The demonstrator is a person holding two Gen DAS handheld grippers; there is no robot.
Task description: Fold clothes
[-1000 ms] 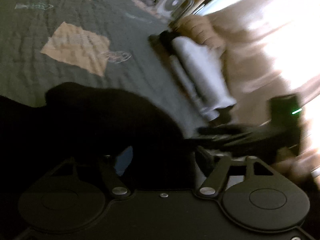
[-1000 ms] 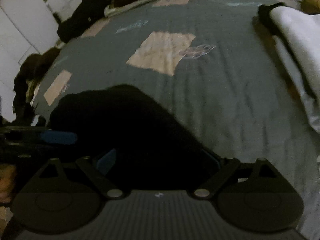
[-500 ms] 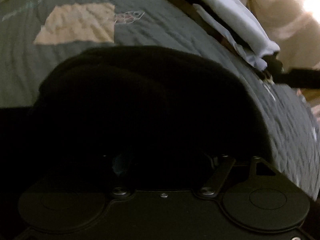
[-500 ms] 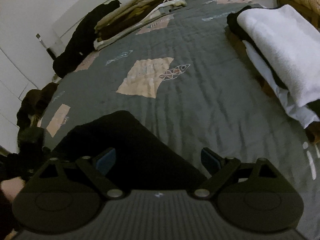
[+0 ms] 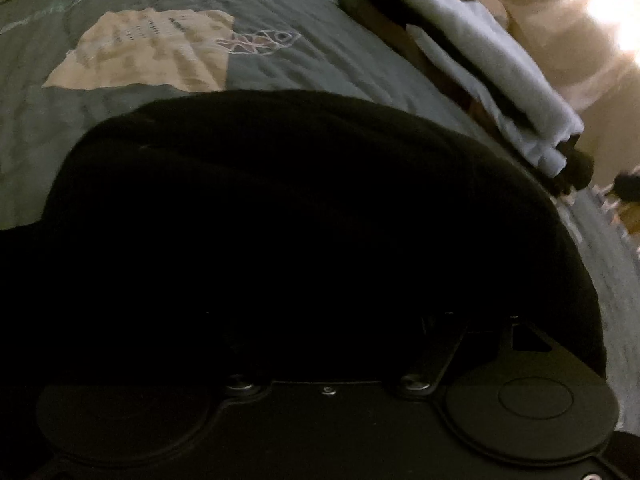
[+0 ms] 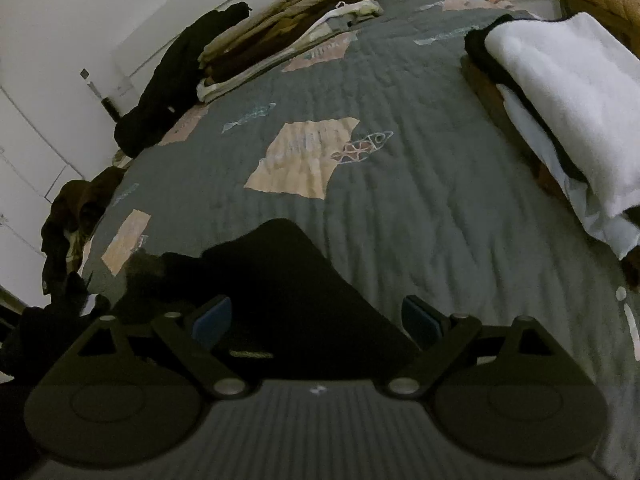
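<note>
Black garment (image 6: pixel 280 296) lies bunched, shapeless, on grey quilt (image 6: pixel 420 208). Right gripper (image 6: pixel 316 320) jaws spread wide over it, pads clear. Left gripper (image 5: pixel 328 320) lost in darkness; grip unreadable.

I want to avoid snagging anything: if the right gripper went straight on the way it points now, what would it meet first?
Most likely the black garment lying between the open fingers of the right gripper, then the grey quilt under it; depth is unclear.

Grey quilted bed (image 6: pixel 400 208) under black garment (image 6: pixel 288 280)
</note>
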